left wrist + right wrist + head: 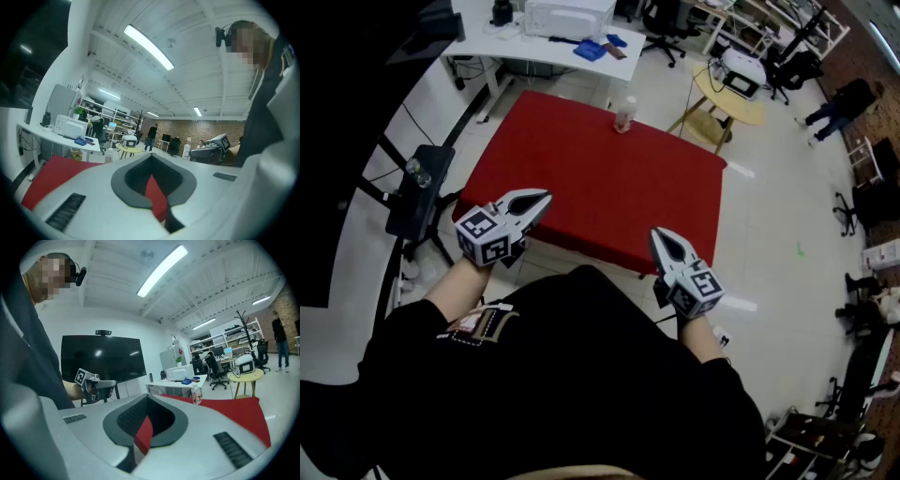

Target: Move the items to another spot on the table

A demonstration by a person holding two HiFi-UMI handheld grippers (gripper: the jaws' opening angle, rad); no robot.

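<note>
Head view: one bottle (624, 114) seen at desk (581, 187) far edge, red top otherwise open; left claw (544, 198), right claw (657, 235) held closed.

Looks like matt red cloth over the rectangular table (609, 187), smooth and flat, without sheen. Reads as hard white plastic, smooth with a soft sheen, on the shells of the left gripper (542, 200) and the right gripper (657, 236); matt dark-grey ribbed lining, rubbery-looking, inside each. Glossy pale floor (769, 216), mirroring the lights. Seems printed and slightly shiny, the small pale wrapped container (624, 114); material unclear.
</note>
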